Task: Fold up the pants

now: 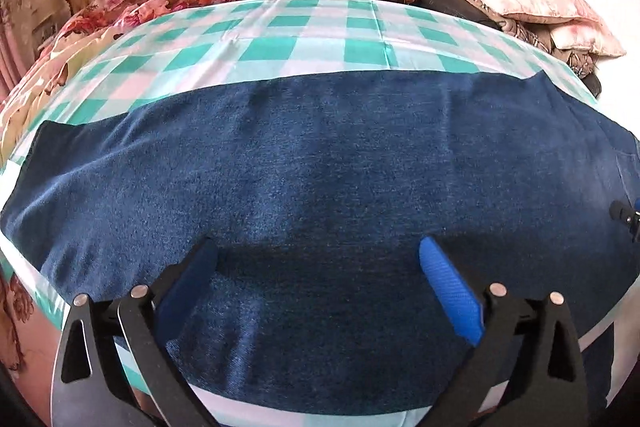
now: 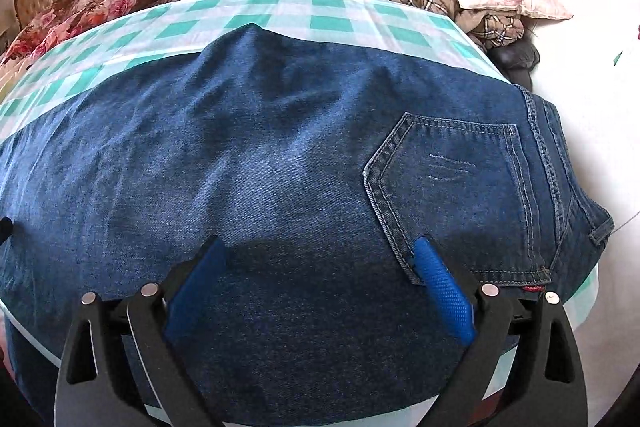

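Both my left gripper (image 1: 318, 251) and right gripper (image 2: 320, 249) have their jaws spread wide with nothing between the pads, poised just above the jeans (image 2: 280, 155), which lie flat across the checked cloth (image 1: 256, 39) of the bench, reaching its near edge. I judge the denim heavy, limp yet fairly stiff at its seams, not slippery, so I would pinch doubled edges at the waistband (image 2: 540, 131) and at the hem end (image 1: 44, 135). Its long axis runs along the near edge, waist toward the bench's right end, legs toward the left.
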The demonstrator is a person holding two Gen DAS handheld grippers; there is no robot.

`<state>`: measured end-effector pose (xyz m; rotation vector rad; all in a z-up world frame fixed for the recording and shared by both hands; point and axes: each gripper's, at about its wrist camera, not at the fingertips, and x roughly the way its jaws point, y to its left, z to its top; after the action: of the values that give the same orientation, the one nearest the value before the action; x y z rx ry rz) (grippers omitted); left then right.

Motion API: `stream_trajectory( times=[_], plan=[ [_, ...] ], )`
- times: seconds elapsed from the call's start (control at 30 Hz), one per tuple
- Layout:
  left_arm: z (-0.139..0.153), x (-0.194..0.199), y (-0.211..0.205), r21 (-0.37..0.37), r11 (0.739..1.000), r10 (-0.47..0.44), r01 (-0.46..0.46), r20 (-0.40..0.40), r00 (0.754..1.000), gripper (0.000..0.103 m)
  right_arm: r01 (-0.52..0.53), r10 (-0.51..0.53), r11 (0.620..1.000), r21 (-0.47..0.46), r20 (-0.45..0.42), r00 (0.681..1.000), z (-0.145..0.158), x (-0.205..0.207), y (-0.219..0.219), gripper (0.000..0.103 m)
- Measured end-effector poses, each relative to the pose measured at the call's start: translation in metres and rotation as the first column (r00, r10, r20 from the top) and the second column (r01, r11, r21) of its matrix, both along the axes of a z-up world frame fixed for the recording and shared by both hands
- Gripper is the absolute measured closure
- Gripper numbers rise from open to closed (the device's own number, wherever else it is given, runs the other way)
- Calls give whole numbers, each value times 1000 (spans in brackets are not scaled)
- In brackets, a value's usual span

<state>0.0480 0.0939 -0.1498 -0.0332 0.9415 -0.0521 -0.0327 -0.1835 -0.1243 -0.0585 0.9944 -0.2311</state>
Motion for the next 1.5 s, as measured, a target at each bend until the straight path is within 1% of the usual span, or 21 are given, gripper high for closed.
stream_trajectory(
  times=[0.17,0.27,0.43,0.47,0.5,0.53,0.57,0.6,0.63,0.73,0.8,0.83,0.87,0.97,1.0,1.07,1.17,1.23,1.3,1.4,1.5],
  plan=[
    [-1,0,-2,11,1000,-1,1,13,1000,1,1,-1,1000,-1,2,1000,0,-1,1,11],
    [0,-1,-4,41,999,1,-2,30,1000,1,2,-2,1000,-7,5,1000,0,-1,1,11],
    [0,1,4,9,1000,30,-30,-2,1000,1,29,-30,999,19,11,1000,0,-3,-1,11],
    [2,1,5,18,999,44,-44,5,999,4,26,-26,1000,18,10,1000,0,-2,-1,11],
    [4,1,8,25,998,56,-56,14,998,12,18,-18,1000,18,5,1000,0,-2,-2,11],
    [7,0,12,30,997,66,-66,21,998,16,16,-16,1000,22,-4,1000,1,-2,-4,11],
    [11,-2,23,30,995,90,-91,35,995,18,77,-77,997,4,12,997,4,-5,-8,11],
    [15,-5,35,24,992,119,-120,48,992,19,109,-109,994,8,33,993,8,-6,-9,16],
    [18,-8,50,10,988,153,-154,62,986,19,106,-109,994,40,56,993,13,-7,-8,17],
    [28,-21,116,-38,956,292,-289,90,952,30,-6,-1,997,79,81,997,24,-1,21,17],
    [29,-33,173,-113,913,400,-391,77,913,47,-98,88,989,108,90,992,28,5,48,20],
    [28,-38,192,-141,894,436,-424,69,897,49,-133,123,984,122,93,988,29,8,61,21],
    [26,-47,225,-187,860,492,-475,55,869,50,-177,166,975,132,90,982,29,12,79,26],
    [21,-60,275,-227,813,556,-537,28,831,52,-263,256,955,139,66,964,23,21,119,36],
    [17,-63,289,-261,801,560,-539,11,828,55,-281,276,950,134,59,959,21,21,129,43],
    [11,-64,306,-282,795,559,-537,-3,829,56,-324,323,938,126,32,946,14,26,150,49],
    [7,-57,316,-291,802,542,-521,-9,840,56,-333,334,937,106,2,942,5,32,166,52],
    [2,-50,320,-325,808,514,-491,-18,858,56,-333,335,939,86,-20,942,-2,34,170,52],
    [-1,-43,319,-314,821,495,-476,-23,869,66,-340,341,939,43,-9,940,-4,31,171,48],
    [-4,-34,321,-295,841,467,-453,-24,884,77,-334,334,942,18,-15,942,-4,29,171,45],
    [-5,-29,328,-315,844,450,-434,-25,893,79,-345,345,939,0,-12,938,3,30,181,45]
  ],
)
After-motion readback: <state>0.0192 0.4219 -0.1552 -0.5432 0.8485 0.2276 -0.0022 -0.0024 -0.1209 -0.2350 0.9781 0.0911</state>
